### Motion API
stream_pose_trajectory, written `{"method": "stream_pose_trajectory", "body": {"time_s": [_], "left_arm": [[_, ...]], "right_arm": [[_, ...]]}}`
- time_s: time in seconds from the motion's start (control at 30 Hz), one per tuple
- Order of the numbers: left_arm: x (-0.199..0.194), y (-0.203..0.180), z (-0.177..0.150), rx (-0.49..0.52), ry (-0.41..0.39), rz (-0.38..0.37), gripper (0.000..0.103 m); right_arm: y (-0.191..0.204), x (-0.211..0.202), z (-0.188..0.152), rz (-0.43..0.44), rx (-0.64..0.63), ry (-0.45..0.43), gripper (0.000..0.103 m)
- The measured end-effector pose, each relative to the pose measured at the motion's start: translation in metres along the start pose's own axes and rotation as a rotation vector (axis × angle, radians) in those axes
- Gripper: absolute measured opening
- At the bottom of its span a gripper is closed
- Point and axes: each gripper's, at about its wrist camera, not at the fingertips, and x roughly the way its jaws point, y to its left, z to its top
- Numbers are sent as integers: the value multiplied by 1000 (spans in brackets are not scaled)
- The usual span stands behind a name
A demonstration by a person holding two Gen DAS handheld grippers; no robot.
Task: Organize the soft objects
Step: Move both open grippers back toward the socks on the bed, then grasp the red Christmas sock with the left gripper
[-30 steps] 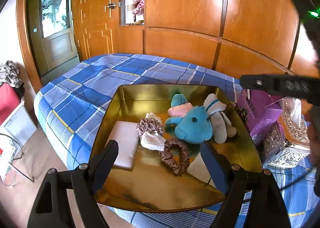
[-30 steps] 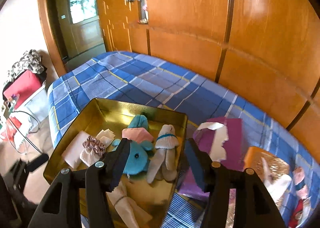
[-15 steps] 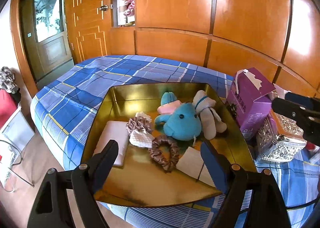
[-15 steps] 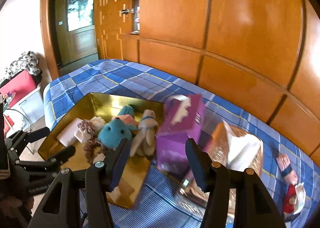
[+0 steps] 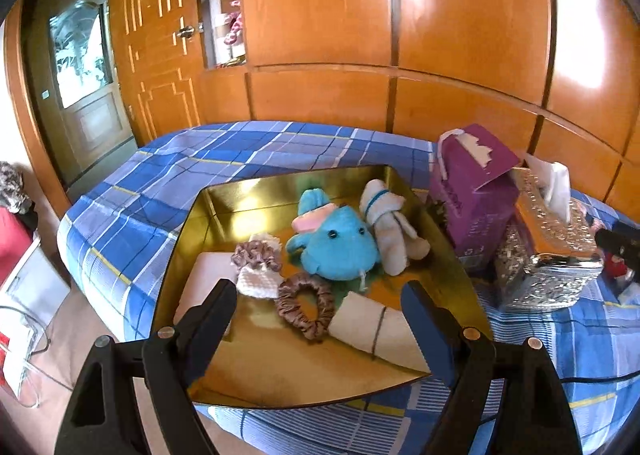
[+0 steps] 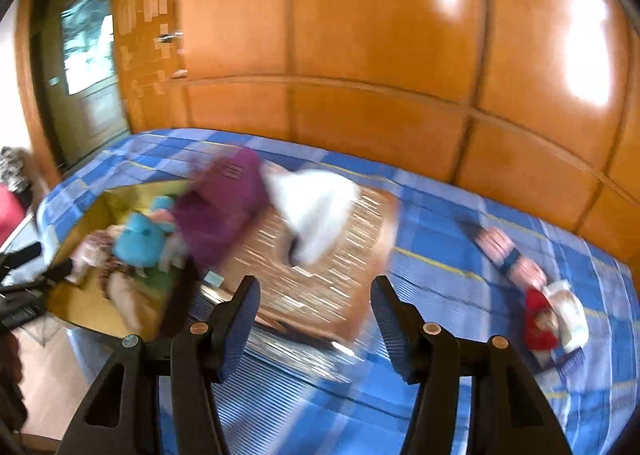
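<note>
A gold tray (image 5: 224,199) on the bed holds a blue plush (image 5: 340,247), a beige plush (image 5: 392,227), a brown scrunchie (image 5: 306,305), a purple scrunchie (image 5: 254,255), a white knit piece (image 5: 256,282) and folded cloths (image 5: 372,325). My left gripper (image 5: 318,305) is open and empty over the tray's near end. My right gripper (image 6: 314,309) is open and empty above the silver tissue box (image 6: 320,255). A pink sock (image 6: 506,251) and a red and white soft toy (image 6: 548,319) lie on the bedspread to its right. The right wrist view is blurred.
A purple tissue box (image 5: 472,195) and the silver tissue box (image 5: 552,251) stand right of the tray. The blue plaid bed (image 5: 168,179) ends at the left and near edges. Wooden wall panels (image 5: 440,35) run behind it. The right gripper's tip (image 5: 618,245) shows at far right.
My right gripper has swung right, from over the tray to over the silver tissue box, bringing the sock and red toy into view. My left gripper has barely moved.
</note>
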Motion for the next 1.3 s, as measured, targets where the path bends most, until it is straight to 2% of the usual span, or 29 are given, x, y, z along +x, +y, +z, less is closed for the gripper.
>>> {"method": "stream_pose_trajectory", "body": {"time_s": [0.07,0.23,0.43,0.57,0.8,0.9,0.97,1.03,1.13,1.3], "left_arm": [[-4,-5,3,13,-9,-11,85],[-26,-29,22,75,-75,-117,85],[-47,-87,45,216,-126,-292,85],[-55,-137,52,332,-133,-378,85],[-55,-235,52,467,-32,-563,84],[-50,-275,51,512,-10,-587,82],[-41,-297,51,520,26,-597,76],[-27,-324,51,511,92,-632,76],[-7,-356,48,509,172,-665,75],[30,-405,43,485,279,-674,74]], "right_arm": [[-21,1,-13,-43,34,30,58],[-80,0,-52,-171,131,120,58],[-141,-12,-99,-297,259,218,58],[-168,-19,-128,-337,335,262,58],[-190,-26,-163,-352,421,292,58],[-195,-22,-170,-341,444,293,58],[-197,-23,-171,-339,448,283,59],[-198,-23,-173,-331,456,271,61],[-195,-21,-174,-320,449,254,70],[-190,-17,-176,-313,430,227,82]]}}
